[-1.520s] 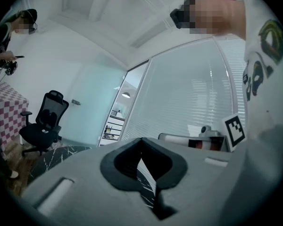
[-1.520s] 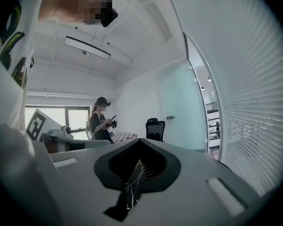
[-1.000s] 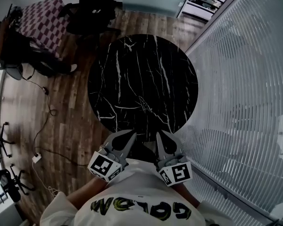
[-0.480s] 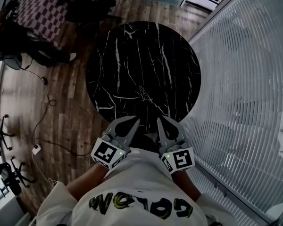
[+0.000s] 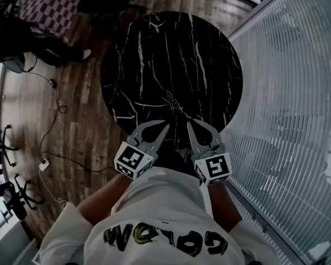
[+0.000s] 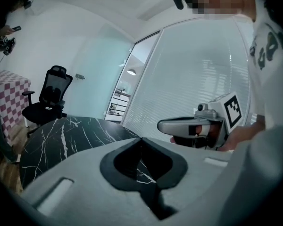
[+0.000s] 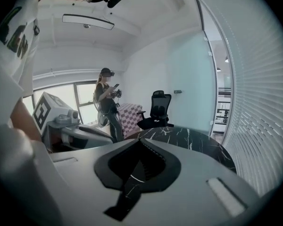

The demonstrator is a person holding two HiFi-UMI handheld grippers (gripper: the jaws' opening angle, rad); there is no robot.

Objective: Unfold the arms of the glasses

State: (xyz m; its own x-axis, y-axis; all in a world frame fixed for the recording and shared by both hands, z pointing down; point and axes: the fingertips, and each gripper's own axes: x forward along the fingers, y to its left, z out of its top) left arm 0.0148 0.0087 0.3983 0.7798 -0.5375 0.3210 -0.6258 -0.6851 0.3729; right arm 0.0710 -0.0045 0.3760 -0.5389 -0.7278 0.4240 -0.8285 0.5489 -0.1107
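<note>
Head view is showing left gripper (image 5: 165, 126) and right gripper (image 5: 189, 124) hovering, fingers closed and empty; try opening them before reaching the apparent glasses (image 5: 171, 101).

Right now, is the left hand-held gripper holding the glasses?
No: the left hand-held gripper is shut and empty, and through its jaws only the black marble table shows.

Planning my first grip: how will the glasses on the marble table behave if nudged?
The glasses look thin-framed, so probably light and easily bent. On the smooth-looking marble table they would likely slide rather than tip.
</note>
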